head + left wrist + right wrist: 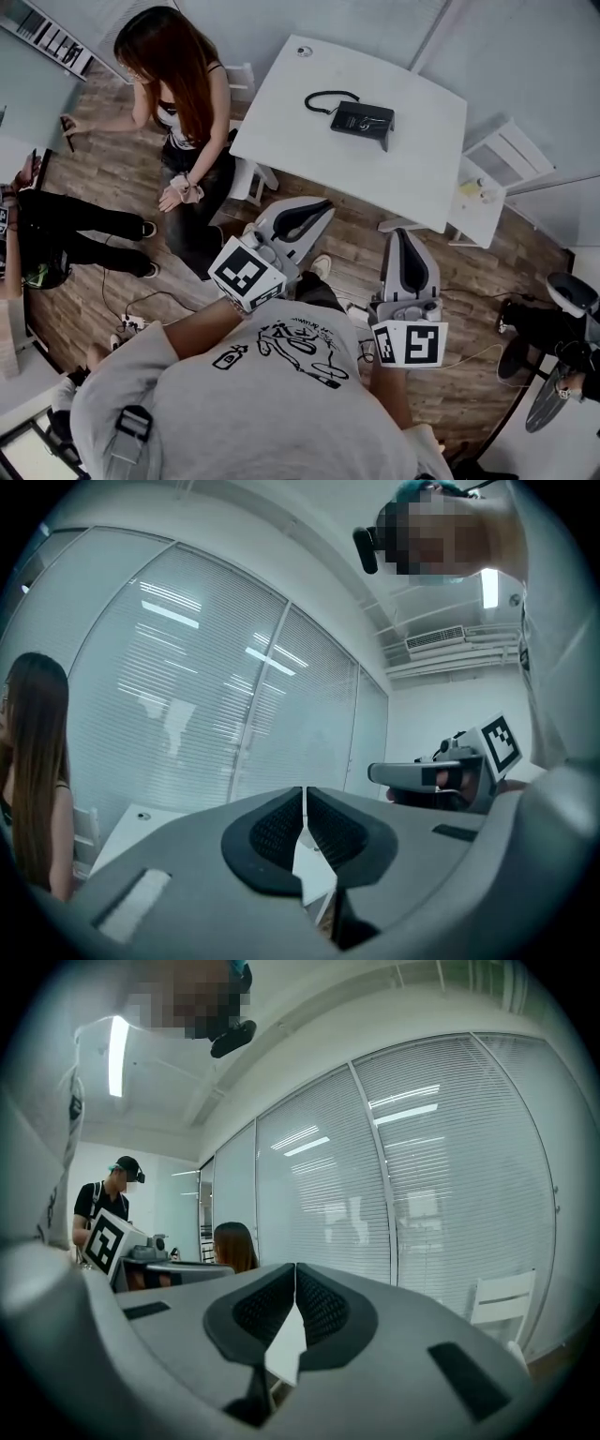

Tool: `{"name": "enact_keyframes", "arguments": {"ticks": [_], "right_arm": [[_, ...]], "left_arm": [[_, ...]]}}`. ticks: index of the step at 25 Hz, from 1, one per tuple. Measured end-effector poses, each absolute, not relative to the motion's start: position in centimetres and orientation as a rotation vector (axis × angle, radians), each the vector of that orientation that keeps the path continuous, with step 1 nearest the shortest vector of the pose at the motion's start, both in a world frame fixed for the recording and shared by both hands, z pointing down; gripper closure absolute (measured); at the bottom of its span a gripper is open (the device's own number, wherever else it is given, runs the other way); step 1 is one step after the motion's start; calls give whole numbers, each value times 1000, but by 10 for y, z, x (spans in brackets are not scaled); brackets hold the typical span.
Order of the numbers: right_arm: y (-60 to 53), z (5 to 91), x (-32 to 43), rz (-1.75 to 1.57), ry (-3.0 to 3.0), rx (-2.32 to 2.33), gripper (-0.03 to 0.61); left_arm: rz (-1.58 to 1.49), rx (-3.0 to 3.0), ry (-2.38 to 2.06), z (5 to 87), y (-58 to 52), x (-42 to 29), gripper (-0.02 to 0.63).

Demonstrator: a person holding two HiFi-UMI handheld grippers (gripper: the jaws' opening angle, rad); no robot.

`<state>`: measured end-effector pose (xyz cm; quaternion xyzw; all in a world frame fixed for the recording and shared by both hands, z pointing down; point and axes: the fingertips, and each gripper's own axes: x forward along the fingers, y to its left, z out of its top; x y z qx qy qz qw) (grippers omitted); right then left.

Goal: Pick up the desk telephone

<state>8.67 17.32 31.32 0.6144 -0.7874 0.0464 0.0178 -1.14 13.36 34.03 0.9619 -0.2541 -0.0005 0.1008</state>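
The black desk telephone [364, 121] lies on the white table [309, 141], its coiled cord looping off to the left. My left gripper [319, 208] is shut and empty, held level just short of the table's near edge. My right gripper [405, 236] is shut and empty too, below the table's near right corner. In the left gripper view the left gripper [304, 808] has its pads pressed together with the white table [131, 822] beyond it, and the other gripper shows at the right. The right gripper [295, 1283] looks the same in its own view.
A person with long hair [178, 84] stands at the table's left side, another sits at the far left [66, 234]. A white chair [511, 155] and a small side table [478, 211] stand to the right. Cables lie on the wood floor [141, 314]. Blinds cover the glass walls.
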Motion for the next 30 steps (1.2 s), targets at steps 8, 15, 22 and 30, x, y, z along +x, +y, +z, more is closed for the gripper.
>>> {"name": "enact_keyframes", "arguments": {"ticks": [8,15,22,30], "right_arm": [[142,315,132,135,-2472,1885,572],[111,321,146,154,-2478,1863,572],[65,330,146,167,-2476,1842,572],[-32,324,132,146,-2489,1796,572]], "left_arm": [[-1,2831,-784,344,106,34,606],[-3,2808,-801,350,74,48,606],[-13,2779,-787,364,29,57,606],[-24,2784,-758,361,-59,55,606]]}}
